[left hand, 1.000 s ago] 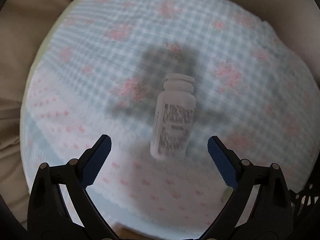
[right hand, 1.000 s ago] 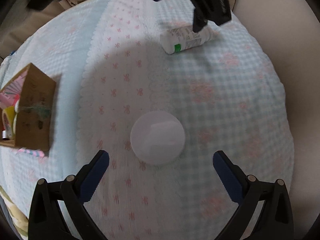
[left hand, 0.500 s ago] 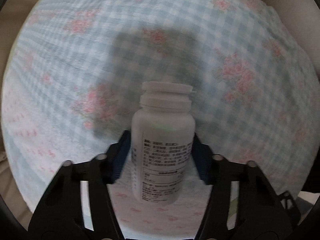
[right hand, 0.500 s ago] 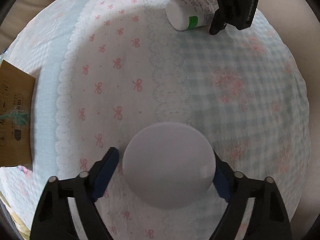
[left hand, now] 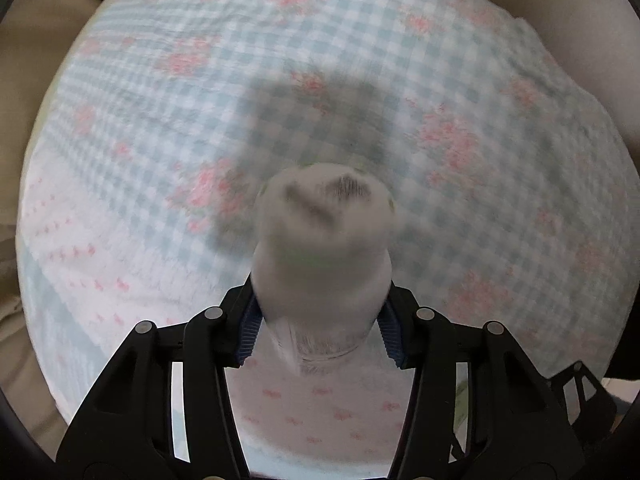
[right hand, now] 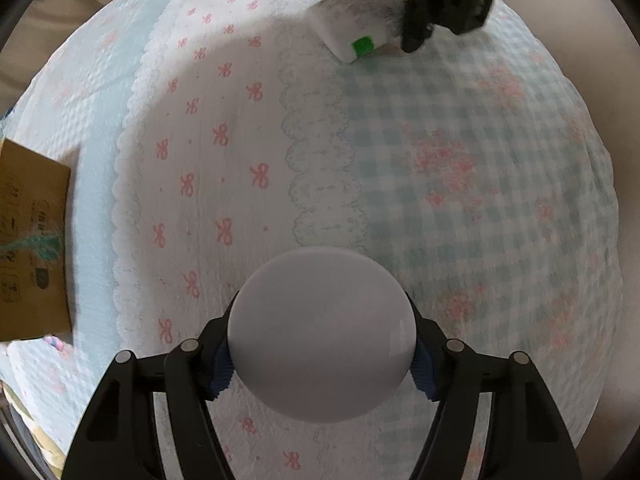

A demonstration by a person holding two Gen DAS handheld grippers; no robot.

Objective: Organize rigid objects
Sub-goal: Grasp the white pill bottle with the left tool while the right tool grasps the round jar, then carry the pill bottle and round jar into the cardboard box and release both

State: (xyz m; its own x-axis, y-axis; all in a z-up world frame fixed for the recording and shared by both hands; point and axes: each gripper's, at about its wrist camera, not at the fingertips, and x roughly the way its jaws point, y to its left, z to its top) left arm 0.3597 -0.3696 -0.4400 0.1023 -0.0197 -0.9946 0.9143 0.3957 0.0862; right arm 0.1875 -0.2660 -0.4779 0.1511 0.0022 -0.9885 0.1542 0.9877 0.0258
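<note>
Left tongs [left hand: 320, 332] clenched on white bottle [left hand: 324, 248]; right tongs [right hand: 322, 364] gripping round lid [right hand: 322, 334] btwn pads.

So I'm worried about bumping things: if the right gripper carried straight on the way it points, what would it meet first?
Probably the quilt: the right gripper, shut on the round lid, points down at bare fabric. The bottle lies farther ahead; depth is unclear.
</note>
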